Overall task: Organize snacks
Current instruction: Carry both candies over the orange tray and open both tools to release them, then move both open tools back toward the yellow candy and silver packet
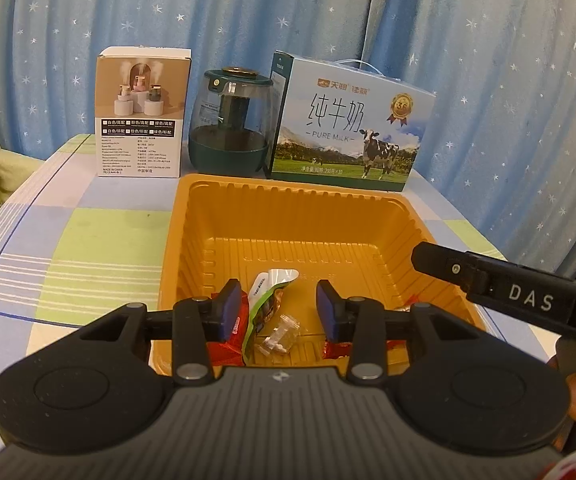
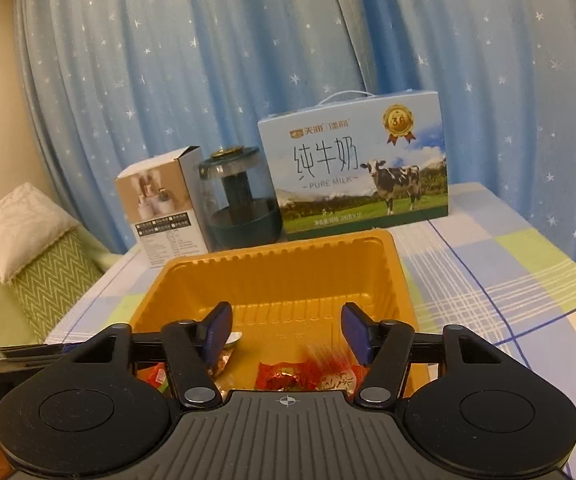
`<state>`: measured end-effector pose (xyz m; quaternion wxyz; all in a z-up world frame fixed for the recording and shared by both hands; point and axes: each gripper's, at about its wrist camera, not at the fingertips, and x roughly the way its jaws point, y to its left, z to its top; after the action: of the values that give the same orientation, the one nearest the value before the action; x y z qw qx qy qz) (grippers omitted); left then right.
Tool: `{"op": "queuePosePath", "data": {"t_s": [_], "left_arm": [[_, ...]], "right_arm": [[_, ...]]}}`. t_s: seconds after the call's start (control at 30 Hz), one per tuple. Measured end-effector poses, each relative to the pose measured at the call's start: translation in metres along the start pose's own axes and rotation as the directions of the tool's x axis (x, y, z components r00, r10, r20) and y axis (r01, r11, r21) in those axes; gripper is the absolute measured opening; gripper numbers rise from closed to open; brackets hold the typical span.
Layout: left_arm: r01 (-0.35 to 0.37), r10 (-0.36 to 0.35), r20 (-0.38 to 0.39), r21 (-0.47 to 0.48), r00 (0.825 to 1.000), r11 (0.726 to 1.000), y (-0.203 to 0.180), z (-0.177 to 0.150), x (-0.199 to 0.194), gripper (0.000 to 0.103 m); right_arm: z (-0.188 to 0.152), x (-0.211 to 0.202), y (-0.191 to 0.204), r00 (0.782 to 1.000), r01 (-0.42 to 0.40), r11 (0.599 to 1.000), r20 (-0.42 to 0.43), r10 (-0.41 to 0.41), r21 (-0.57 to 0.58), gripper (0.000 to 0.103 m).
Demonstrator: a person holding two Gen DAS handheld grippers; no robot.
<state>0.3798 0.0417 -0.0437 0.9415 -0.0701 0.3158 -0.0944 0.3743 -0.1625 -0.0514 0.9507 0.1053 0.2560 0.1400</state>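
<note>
The deep orange ribbed plastic tray (image 1: 299, 220) sits on the checked tablecloth (image 1: 88, 240). Over its near end the left gripper (image 1: 280, 312) hangs with jaws released, nothing between the pads; below them in the tray lie a green-and-white snack pouch (image 1: 266, 300), a small clear wrapped sweet (image 1: 282, 334) and red wrapped snacks (image 1: 228, 350). The right gripper (image 2: 284, 332) hangs likewise, jaws apart and empty, above red wrapped sweets (image 2: 288, 376). Behind the tray stands a pale blue milk carton (image 2: 351, 168).

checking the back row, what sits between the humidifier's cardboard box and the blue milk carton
A dark green humidifier with a clear glass body stands between the beige cardboard box and the blue milk carton, in both wrist views.
</note>
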Motion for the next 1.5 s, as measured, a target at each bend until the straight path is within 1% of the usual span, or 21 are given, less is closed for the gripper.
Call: {"op": "queuePosePath", "data": {"t_s": [0.23, 0.73, 0.9, 1.1, 1.23, 1.4, 1.5], "left_arm": [[-0.004, 0.004, -0.002, 0.018, 1.0, 1.0, -0.004, -0.002, 0.0, 0.038], [-0.002, 0.002, -0.003, 0.023, 1.0, 1.0, -0.006, -0.003, 0.002, 0.041], [-0.004, 0.004, 0.0, 0.03, 1.0, 1.0, -0.008, -0.005, -0.002, 0.045], [-0.021, 0.02, 0.019, 0.034, 1.0, 0.999, -0.011, -0.01, -0.012, 0.051], [-0.023, 0.021, 0.03, 0.042, 0.999, 0.999, -0.016, -0.015, -0.021, 0.052], [-0.041, 0.038, 0.052, 0.057, 0.998, 0.998, -0.023, -0.026, -0.041, 0.055], [-0.036, 0.033, 0.059, 0.048, 0.998, 0.998, -0.026, -0.033, -0.054, 0.056]], "right_arm": [[-0.001, 0.0, -0.007, 0.999, 0.039, 0.999, -0.011, -0.039, 0.012, 0.06], [-0.002, -0.001, -0.008, 0.999, 0.052, 0.999, -0.013, -0.052, -0.004, 0.06], [-0.004, -0.004, -0.006, 0.998, 0.056, 0.998, -0.012, -0.056, -0.013, 0.06], [-0.006, -0.014, -0.01, 0.997, 0.076, 0.997, 0.009, -0.076, 0.006, 0.06], [-0.011, -0.022, -0.013, 0.996, 0.094, 0.995, 0.005, -0.094, 0.012, 0.06], [-0.014, -0.041, -0.018, 0.994, 0.108, 0.993, 0.006, -0.108, 0.038, 0.06], [-0.014, -0.054, -0.02, 0.993, 0.115, 0.992, 0.014, -0.116, 0.049, 0.06]]}}
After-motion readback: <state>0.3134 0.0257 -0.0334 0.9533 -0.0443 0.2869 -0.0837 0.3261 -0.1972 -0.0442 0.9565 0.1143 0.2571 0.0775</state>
